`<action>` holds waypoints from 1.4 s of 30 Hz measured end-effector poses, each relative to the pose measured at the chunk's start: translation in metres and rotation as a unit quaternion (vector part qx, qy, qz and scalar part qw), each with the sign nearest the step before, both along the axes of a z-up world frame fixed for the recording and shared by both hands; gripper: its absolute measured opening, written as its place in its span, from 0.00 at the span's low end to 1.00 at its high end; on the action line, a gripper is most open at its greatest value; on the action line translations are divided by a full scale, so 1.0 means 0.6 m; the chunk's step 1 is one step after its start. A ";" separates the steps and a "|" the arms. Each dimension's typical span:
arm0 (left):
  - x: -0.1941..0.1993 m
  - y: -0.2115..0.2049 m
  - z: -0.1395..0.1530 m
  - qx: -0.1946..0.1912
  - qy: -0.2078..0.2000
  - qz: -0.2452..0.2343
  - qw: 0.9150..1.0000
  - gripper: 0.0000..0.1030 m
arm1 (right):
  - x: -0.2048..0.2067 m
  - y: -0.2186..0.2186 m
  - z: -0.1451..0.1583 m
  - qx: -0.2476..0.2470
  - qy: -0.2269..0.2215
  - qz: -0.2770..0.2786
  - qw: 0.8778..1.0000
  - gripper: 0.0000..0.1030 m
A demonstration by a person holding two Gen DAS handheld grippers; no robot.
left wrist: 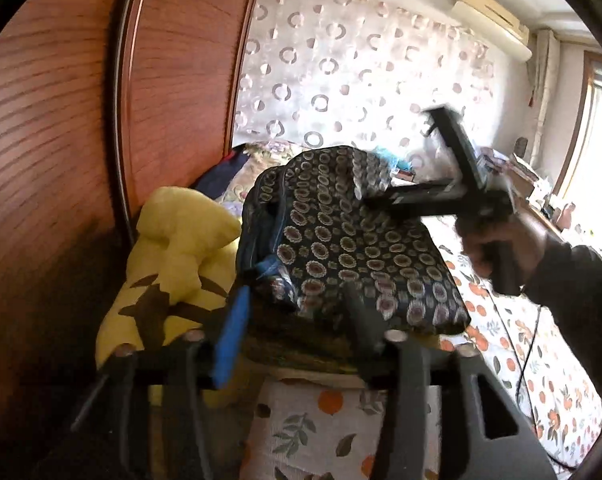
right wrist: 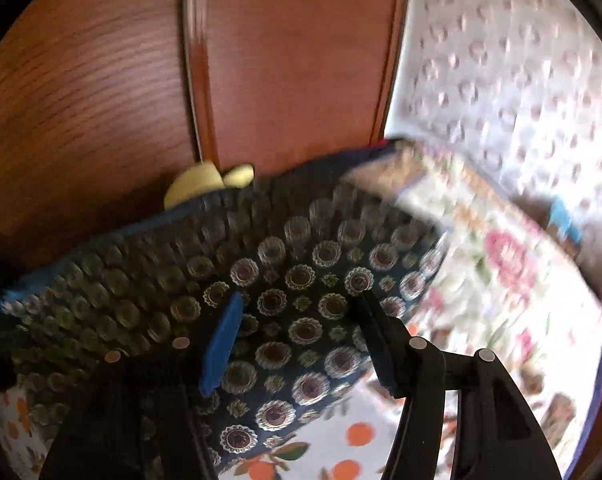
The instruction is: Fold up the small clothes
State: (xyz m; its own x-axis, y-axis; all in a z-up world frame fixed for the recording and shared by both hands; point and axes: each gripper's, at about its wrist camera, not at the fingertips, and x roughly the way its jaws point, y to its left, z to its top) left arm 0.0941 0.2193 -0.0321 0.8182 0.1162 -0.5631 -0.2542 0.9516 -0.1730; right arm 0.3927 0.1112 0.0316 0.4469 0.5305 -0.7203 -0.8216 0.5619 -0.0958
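Already the dark flowered cloth (left wrist: 353, 248) was folded into a thick bundle and was laid on the bed, on the sheet with oranges (left wrist: 541, 360), just beside the yellow soft toy (left wrist: 173, 260) and near the brown wooden wardrobe (left wrist: 61, 120). Most of the folding on this piece seemed to be done, though one edge at the toy's side was left a bit puffy. The left gripper (left wrist: 297, 308) was held with its jaws apart at the near edge of the bundle, and nothing was pinched. The right gripper (right wrist: 301, 312) was kept over the top of the bundle with its jaws apart too, and nothing was held. More clothes to be folded could not be made out.
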 end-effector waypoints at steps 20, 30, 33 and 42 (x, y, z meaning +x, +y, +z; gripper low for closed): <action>-0.059 -0.153 0.062 0.057 -0.028 -0.056 0.996 0.80 | -0.281 -0.300 0.076 0.118 -0.062 -0.110 0.985 0.68; -0.071 -0.267 0.076 0.064 -0.042 -0.114 0.991 0.80 | -0.449 -0.422 0.088 0.144 -0.088 -0.196 0.966 0.81; -0.076 -0.292 0.089 0.069 -0.049 -0.124 0.989 0.80 | -0.483 -0.448 0.100 0.158 -0.102 -0.221 0.957 0.81; -0.087 -0.345 0.131 0.079 -0.071 -0.137 0.985 0.80 | -0.558 -0.472 0.088 0.184 -0.148 -0.276 0.932 0.81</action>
